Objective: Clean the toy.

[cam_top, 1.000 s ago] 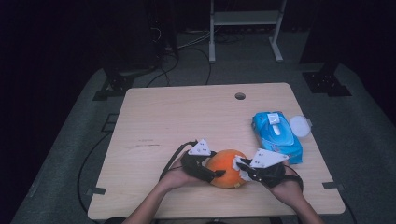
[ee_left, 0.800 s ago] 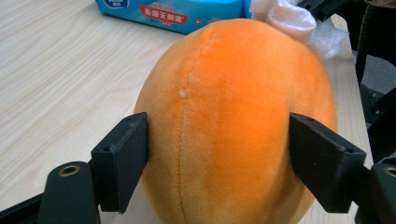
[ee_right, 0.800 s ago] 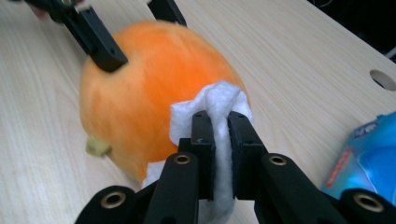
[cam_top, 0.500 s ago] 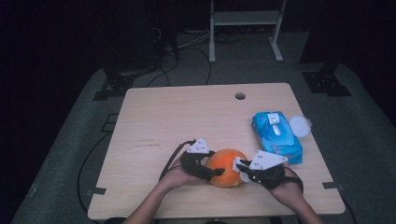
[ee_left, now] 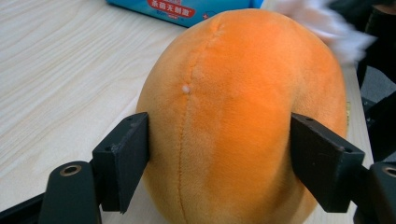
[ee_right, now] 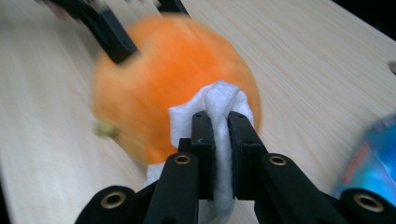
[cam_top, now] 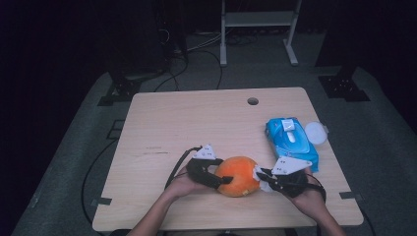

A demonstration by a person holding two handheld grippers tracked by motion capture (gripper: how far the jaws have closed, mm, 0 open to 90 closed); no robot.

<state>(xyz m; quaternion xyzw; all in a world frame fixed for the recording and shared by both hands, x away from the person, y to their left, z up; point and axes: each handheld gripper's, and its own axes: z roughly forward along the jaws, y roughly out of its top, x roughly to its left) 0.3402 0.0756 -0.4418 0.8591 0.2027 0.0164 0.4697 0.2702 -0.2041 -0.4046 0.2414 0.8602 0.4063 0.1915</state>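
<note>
Blue wipes pack beside white lid on table

So the plush ball sits on the counter near its front edge. Wipes pack is behind it to the right, with the round lid just right of the pack.

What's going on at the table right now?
A person is wiping an orange plush ball near the front edge of the wooden table. The left gripper clamps the ball on both sides to steady it, while the right gripper pinches a white wipe and presses it against the ball's surface. A blue pack of wipes lies on the table to the right, with a round white lid beside it.
</note>
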